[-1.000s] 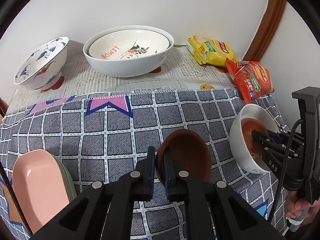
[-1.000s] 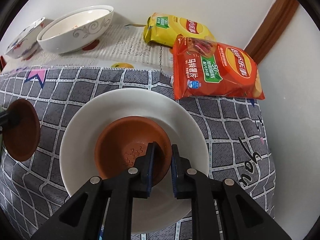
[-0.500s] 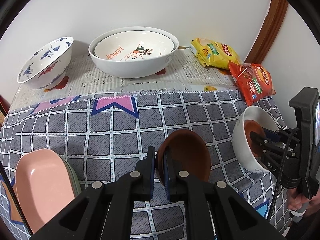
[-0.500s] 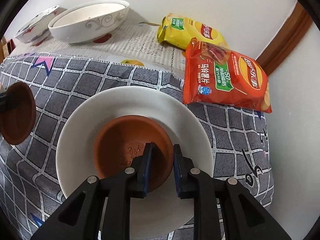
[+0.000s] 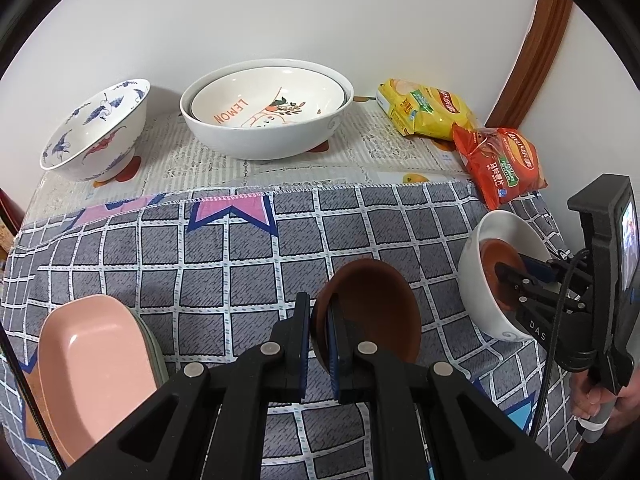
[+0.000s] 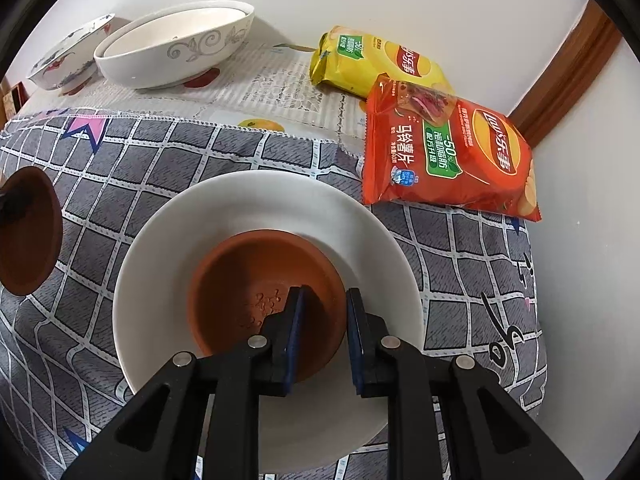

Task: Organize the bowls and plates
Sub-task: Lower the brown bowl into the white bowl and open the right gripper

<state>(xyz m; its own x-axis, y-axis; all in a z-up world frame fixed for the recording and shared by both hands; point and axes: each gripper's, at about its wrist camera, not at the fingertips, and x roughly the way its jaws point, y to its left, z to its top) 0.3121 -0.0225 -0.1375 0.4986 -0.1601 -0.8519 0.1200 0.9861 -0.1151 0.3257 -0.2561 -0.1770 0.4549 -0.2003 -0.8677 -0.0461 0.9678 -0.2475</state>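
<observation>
My left gripper (image 5: 320, 308) is shut on the rim of a brown dish (image 5: 376, 312), holding it tilted on edge above the grey checked cloth; that dish also shows at the left edge of the right wrist view (image 6: 28, 240). A second brown dish (image 6: 248, 276) lies inside a white bowl (image 6: 168, 240) at the table's right side. My right gripper (image 6: 324, 308) reaches into that bowl with its jaws straddling the dish's near rim. A gap shows on both sides of the rim, so the pads are not pressing. In the left wrist view the right gripper (image 5: 504, 276) sits in the white bowl (image 5: 480, 316).
A large white bowl (image 5: 264, 136) with a lemon-printed bowl nested inside stands at the back, a blue-patterned bowl (image 5: 96, 128) to its left. Stacked pink and green plates (image 5: 92, 360) lie front left. Yellow (image 6: 372, 64) and red (image 6: 448, 156) chip bags lie back right. A hand (image 5: 600, 400) grips the right handle.
The right gripper's jaws have parted slightly around the brown dish's rim, which stays in the white bowl. The left gripper keeps its dish and has hardly moved.
</observation>
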